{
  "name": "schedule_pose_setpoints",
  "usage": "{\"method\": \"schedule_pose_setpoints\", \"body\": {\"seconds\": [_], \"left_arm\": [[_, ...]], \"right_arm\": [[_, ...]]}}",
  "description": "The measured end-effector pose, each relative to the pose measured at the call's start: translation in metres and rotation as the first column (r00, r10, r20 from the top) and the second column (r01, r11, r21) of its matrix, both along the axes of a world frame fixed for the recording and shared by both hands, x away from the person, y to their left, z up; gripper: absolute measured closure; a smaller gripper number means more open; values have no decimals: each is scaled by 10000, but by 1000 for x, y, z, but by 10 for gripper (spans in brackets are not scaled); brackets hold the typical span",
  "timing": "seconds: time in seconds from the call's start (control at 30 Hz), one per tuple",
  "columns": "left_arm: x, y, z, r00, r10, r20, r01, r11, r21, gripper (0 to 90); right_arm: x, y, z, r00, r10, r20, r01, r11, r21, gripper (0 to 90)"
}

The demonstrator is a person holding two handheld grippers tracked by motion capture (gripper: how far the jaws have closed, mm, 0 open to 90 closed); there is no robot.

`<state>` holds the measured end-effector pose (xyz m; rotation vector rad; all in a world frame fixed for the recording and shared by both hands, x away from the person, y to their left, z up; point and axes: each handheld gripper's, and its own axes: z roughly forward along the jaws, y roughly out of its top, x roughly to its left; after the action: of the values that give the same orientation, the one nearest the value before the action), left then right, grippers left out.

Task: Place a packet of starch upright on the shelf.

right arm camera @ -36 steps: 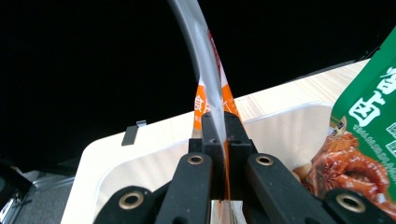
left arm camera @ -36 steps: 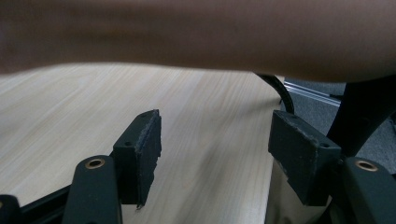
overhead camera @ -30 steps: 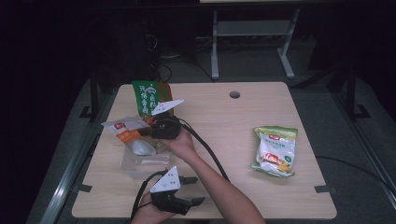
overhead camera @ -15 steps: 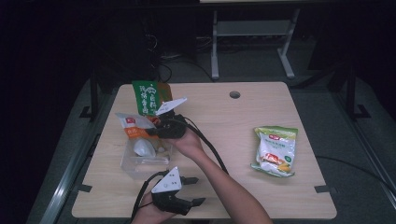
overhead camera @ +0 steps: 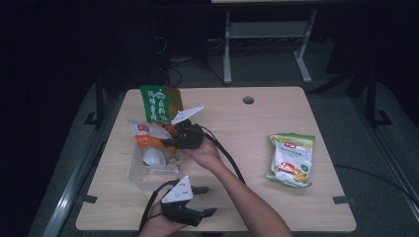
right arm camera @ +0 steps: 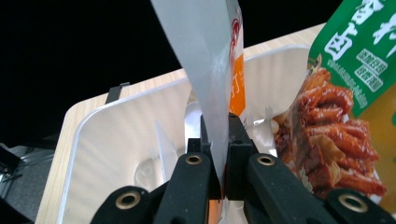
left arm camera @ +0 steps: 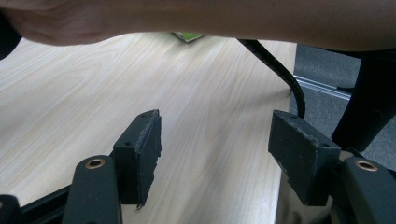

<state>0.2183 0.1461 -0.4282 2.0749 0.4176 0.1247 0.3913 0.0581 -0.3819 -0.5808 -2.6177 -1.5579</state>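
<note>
A white and orange snack bag [overhead camera: 147, 136] hangs over a clear plastic box [overhead camera: 143, 174] at the table's left. My right gripper [overhead camera: 167, 143] is shut on the bag's edge, and its jaws have just pressed a little tighter. In the right gripper view the silver bag [right arm camera: 205, 56] rises from between the closed jaws of the right gripper [right arm camera: 215, 128], above the box's rim [right arm camera: 130, 100]. A green bag of red snacks [overhead camera: 159, 103] stands just behind the box. My left gripper [overhead camera: 206, 200] rests near the front edge, open, with bare wood between the jaws of the left gripper [left arm camera: 215, 140].
A yellow-green snack bag [overhead camera: 291, 159] lies flat at the right of the wooden table [overhead camera: 237, 123]. The right forearm [left arm camera: 233, 18] and its black cable [left arm camera: 280, 70] cross just beyond the left gripper. A round hole [overhead camera: 248, 100] sits near the far edge.
The right gripper has shifted slightly with the white and orange bag, which now hangs a little nearer the box's middle. The left gripper has kept still.
</note>
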Motion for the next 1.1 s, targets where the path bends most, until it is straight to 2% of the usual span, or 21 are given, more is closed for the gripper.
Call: {"method": "schedule_pose_setpoints", "body": {"seconds": [0.1,0.37,0.67,0.87,1.1], "left_arm": [[1,1,0,10000,43,12,-43,10000,-21,344],[3,3,0,9999,168,-16,-168,9998,-52,342],[4,3,0,9997,247,-87,-247,9997,-23,339],[5,2,-2,9994,310,-125,-311,9995,-67,333],[6,3,-2,9995,295,-90,-295,9995,73,329]], "right_arm": [[0,-1,0,10000,17,-46,-18,9998,-174,840],[-1,-9,5,9998,66,-180,-69,9998,-193,686],[-4,-38,17,9998,58,-201,-60,9999,-96,559],[-7,-60,21,9999,-111,-122,108,9997,-230,520],[-11,-84,25,9995,-315,-96,311,9987,-409,484]]}}
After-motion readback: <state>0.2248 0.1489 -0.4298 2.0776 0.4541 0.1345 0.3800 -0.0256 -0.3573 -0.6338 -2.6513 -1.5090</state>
